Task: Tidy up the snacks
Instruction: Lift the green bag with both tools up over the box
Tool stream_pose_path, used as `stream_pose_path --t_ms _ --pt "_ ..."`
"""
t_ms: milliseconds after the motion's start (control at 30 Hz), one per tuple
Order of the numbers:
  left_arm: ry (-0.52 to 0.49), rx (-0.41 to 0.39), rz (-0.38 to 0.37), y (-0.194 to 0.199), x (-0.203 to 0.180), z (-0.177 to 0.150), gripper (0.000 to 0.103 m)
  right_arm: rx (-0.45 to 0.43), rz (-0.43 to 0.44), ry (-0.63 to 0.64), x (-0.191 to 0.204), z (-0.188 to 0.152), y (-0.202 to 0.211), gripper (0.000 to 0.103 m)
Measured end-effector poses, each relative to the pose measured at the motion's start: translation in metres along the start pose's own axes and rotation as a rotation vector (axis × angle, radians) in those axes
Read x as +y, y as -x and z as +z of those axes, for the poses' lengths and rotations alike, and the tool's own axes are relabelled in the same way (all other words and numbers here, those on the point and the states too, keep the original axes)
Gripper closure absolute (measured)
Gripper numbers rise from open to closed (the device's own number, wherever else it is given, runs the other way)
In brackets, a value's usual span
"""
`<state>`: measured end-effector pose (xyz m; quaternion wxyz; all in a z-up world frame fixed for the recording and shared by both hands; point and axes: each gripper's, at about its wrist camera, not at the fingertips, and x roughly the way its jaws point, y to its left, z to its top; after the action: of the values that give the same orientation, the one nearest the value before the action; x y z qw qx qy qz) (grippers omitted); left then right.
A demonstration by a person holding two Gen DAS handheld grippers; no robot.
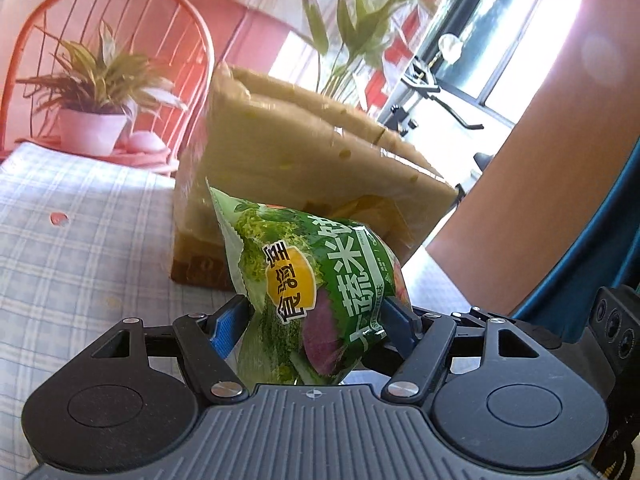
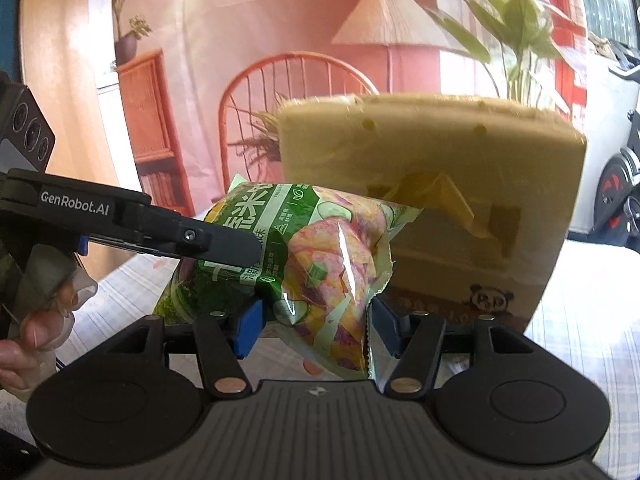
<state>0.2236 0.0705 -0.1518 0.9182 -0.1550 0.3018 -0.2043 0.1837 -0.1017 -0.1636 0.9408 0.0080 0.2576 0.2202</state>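
A green snack packet with a yellow label sits between the blue pads of my left gripper, which is shut on it above the checked tablecloth. The same packet also lies between the pads of my right gripper, which is shut on its other end. The left gripper's black finger shows in the right wrist view, pressed on the packet. Just behind the packet stands a tan storage box wrapped in clear film, also in the right wrist view.
A potted plant stands on an orange chair behind the table at the left. A tall leafy plant rises behind the box. An exercise bike stands by the window. The person's hand holds the left gripper.
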Motion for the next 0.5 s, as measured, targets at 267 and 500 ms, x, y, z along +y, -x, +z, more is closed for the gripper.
stream_pose_path --t_ms 267,500 --pt "-0.006 -0.063 -0.014 0.019 -0.010 0.009 0.029 -0.064 0.010 0.017 0.005 0.023 0.014 0.042" --pt "-0.028 -0.104 -0.034 0.038 -0.020 0.013 0.034 -0.109 0.015 0.028 0.011 0.035 0.028 0.042"
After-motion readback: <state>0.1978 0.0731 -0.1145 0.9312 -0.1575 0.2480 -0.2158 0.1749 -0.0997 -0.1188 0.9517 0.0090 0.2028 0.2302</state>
